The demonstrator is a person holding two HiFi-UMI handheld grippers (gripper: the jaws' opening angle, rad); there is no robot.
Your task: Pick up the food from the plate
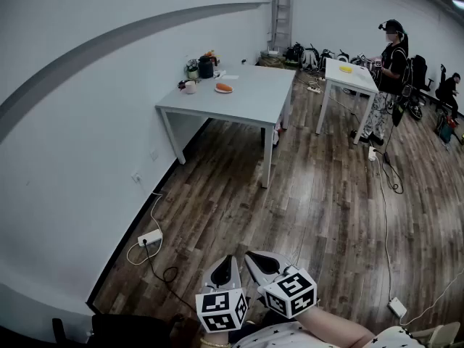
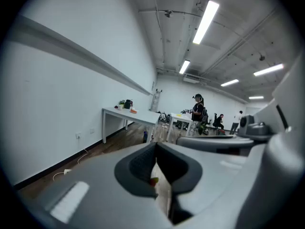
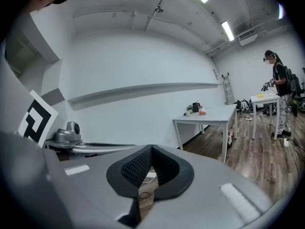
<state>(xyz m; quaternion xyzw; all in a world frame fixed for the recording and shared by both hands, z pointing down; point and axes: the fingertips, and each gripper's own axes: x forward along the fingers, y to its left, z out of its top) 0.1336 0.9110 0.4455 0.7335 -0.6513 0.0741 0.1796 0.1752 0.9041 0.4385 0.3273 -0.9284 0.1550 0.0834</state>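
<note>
Black-padded jaws are pressing together on both tools: the left gripper (image 1: 226,267) and the right gripper (image 1: 261,262) are each sitting clenched on nothing, their own views showing the pads meeting with only floor behind them. The person is carrying them low and close to the body, side by side and pointing forward, probably because nothing is within reach and closed jaws are the tidy way to walk with them. Ahead, the dark wooden floor (image 1: 319,209) is stretching away, with a white power strip (image 1: 150,238) lying near the wall (image 1: 87,122) on the left, something the feet are likely needing to steer around. Well beyond that, the pale grey counter (image 1: 250,100) is standing with one end against the wall. The task's food (image 1: 225,87), an orange piece, is lying on a small white plate (image 1: 217,89) towards the counter's far left part, near a cup (image 1: 191,87) and a dark jug (image 1: 206,67). Judging from this, the pick-up is not yet under way: the whole approach is waiting to be made, and a gripper is needing to open before closing on the food. Farther off, another person (image 1: 392,56) is standing at a second counter (image 1: 357,80), and a ladder (image 1: 283,9) is leaning on the back wall.
</note>
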